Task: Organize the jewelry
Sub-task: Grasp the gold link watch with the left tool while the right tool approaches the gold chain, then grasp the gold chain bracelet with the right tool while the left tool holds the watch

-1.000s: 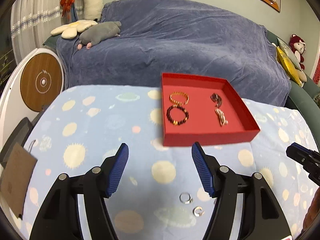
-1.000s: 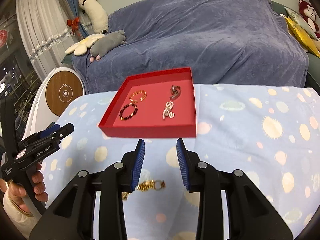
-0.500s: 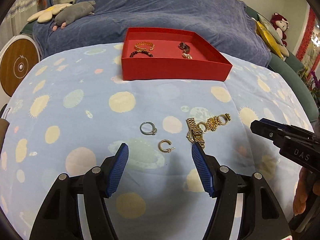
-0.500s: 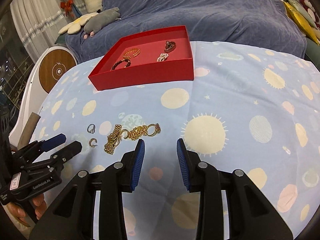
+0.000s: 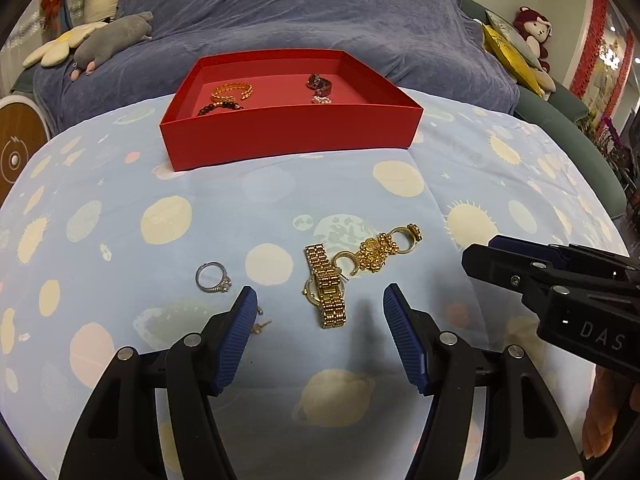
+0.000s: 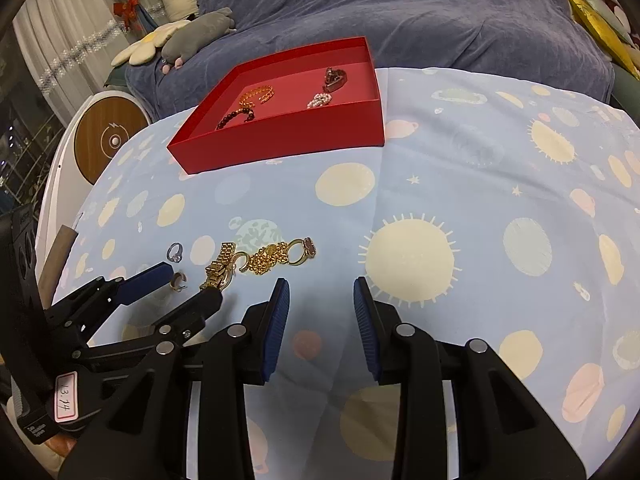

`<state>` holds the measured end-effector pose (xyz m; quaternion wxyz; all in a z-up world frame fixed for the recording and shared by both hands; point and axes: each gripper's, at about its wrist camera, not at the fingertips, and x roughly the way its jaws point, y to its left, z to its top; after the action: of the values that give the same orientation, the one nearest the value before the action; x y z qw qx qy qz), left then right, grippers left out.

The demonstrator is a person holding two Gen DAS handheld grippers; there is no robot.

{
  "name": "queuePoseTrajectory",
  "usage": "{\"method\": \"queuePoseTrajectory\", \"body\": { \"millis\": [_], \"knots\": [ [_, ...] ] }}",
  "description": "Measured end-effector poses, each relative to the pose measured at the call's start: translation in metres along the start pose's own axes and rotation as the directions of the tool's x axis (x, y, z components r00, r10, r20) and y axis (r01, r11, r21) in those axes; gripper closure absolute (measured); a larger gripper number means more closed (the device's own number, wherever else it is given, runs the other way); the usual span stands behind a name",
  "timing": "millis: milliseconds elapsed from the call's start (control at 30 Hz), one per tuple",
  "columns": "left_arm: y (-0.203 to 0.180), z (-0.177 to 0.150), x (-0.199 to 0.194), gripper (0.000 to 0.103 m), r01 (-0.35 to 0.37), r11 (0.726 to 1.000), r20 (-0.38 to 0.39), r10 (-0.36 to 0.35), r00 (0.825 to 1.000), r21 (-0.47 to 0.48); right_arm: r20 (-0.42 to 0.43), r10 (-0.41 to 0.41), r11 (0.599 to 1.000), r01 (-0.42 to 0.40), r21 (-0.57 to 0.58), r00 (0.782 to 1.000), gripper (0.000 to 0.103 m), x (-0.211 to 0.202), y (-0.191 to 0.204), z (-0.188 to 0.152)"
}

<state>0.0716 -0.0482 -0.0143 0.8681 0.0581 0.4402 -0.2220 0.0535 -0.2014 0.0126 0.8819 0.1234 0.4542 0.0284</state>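
Note:
A red tray [image 5: 280, 132] [image 6: 280, 142] at the back holds several pieces, among them a gold bracelet [image 5: 232, 90] and a dark bead bracelet [image 6: 236, 117]. On the cloth lie a gold watch [image 5: 328, 286] [image 6: 218, 266], a gold chain [image 5: 376, 254] [image 6: 270, 260], a gold ring [image 6: 302, 250], a silver ring [image 5: 211, 278] [image 6: 175, 251] and a small hoop earring [image 5: 260, 322] [image 6: 178, 280]. My left gripper [image 5: 316, 324] [image 6: 180, 284] is open low around the watch. My right gripper [image 6: 320, 316] is open and empty, right of the chain.
The table has a blue planet-print cloth [image 6: 460, 200]. A blue-covered sofa [image 5: 300, 12] with plush toys [image 5: 112, 36] stands behind. A round white and wood device [image 6: 110, 138] is at the left. A brown cardboard piece [image 6: 56, 256] lies at the left table edge.
Both grippers have come down and forward toward the loose jewelry. My left gripper has shifted right, from the earring to the gold watch.

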Motion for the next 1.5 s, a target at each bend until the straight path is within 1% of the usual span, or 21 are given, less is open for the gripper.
{"method": "queuePoseTrajectory", "body": {
  "millis": [33, 100, 133, 200, 233, 267, 333, 600, 700, 833, 967, 1100, 1233, 1367, 1467, 1500],
  "knots": [
    [-0.001, 0.000, 0.004, 0.042, -0.001, 1.000, -0.006, 0.001, 1.000, 0.007, 0.000, 0.001, 1.000, -0.001, 0.000, 1.000, 0.071, 0.000, 0.000, 0.000],
    [-0.002, -0.001, 0.007, 0.051, -0.014, 1.000, 0.003, 0.014, 1.000, 0.016, -0.001, 0.003, 1.000, -0.003, -0.002, 1.000, 0.071, 0.001, 0.001, 0.002],
    [-0.002, -0.001, 0.008, 0.053, -0.017, 1.000, 0.006, 0.017, 1.000, 0.024, -0.002, 0.003, 1.000, -0.003, -0.002, 1.000, 0.071, 0.001, 0.001, 0.002],
    [0.000, -0.001, 0.011, 0.076, 0.006, 1.000, -0.013, -0.006, 1.000, 0.015, -0.004, 0.004, 1.000, -0.004, -0.001, 1.000, 0.071, 0.002, 0.001, 0.002],
    [0.000, -0.001, 0.010, 0.079, 0.001, 1.000, -0.003, -0.001, 1.000, 0.012, -0.004, 0.004, 1.000, -0.004, -0.001, 1.000, 0.071, 0.002, 0.001, 0.002],
    [0.001, -0.002, 0.010, 0.086, 0.012, 1.000, -0.006, -0.012, 1.000, 0.013, -0.004, 0.004, 1.000, -0.004, -0.001, 1.000, 0.071, 0.002, 0.001, 0.002],
    [0.003, -0.001, 0.006, 0.094, 0.022, 1.000, -0.002, -0.022, 1.000, 0.005, -0.003, 0.005, 1.000, -0.005, -0.002, 1.000, 0.071, 0.002, 0.001, 0.002],
    [0.012, 0.006, -0.026, 0.094, 0.073, 0.997, 0.060, -0.073, 0.996, -0.008, -0.001, 0.007, 1.000, -0.007, 0.003, 1.000, 0.071, 0.003, 0.001, 0.003],
    [0.025, 0.011, -0.045, 0.094, 0.097, 0.994, 0.099, -0.092, 0.991, -0.040, -0.003, 0.008, 1.000, -0.008, 0.000, 1.000, 0.071, 0.004, 0.001, 0.002],
    [0.050, 0.021, -0.072, 0.094, 0.118, 0.988, 0.159, -0.101, 0.982, -0.100, -0.011, 0.008, 1.000, -0.008, -0.008, 1.000, 0.071, 0.007, 0.004, 0.002],
    [0.077, 0.028, -0.094, 0.094, 0.116, 0.981, 0.202, -0.083, 0.976, -0.154, -0.019, 0.010, 1.000, -0.011, -0.023, 1.000, 0.071, 0.012, 0.008, 0.001],
    [0.099, 0.034, -0.106, 0.094, 0.085, 0.977, 0.233, -0.038, 0.972, -0.196, -0.022, 0.014, 0.999, -0.014, -0.034, 1.000, 0.071, 0.018, 0.012, 0.001],
    [0.112, 0.035, -0.108, 0.094, 0.051, 0.973, 0.234, 0.003, 0.972, -0.225, -0.007, 0.014, 0.999, -0.014, -0.032, 1.000, 0.071, 0.021, 0.013, 0.003],
    [0.115, 0.035, -0.104, 0.094, 0.051, 0.969, 0.218, 0.003, 0.976, -0.243, 0.007, 0.011, 1.000, -0.011, -0.026, 1.000, 0.071, 0.026, 0.012, 0.009],
    [0.112, 0.033, -0.102, 0.094, 0.054, 0.970, 0.212, -0.002, 0.977, -0.238, 0.018, -0.001, 0.999, 0.002, -0.035, 1.000, 0.074, 0.030, 0.014, 0.013],
    [0.112, 0.033, -0.101, 0.094, 0.055, 0.970, 0.210, -0.005, 0.978, -0.236, 0.017, -0.005, 0.999, 0.006, -0.035, 1.000, 0.078, 0.032, 0.014, 0.013]
  ]
}}
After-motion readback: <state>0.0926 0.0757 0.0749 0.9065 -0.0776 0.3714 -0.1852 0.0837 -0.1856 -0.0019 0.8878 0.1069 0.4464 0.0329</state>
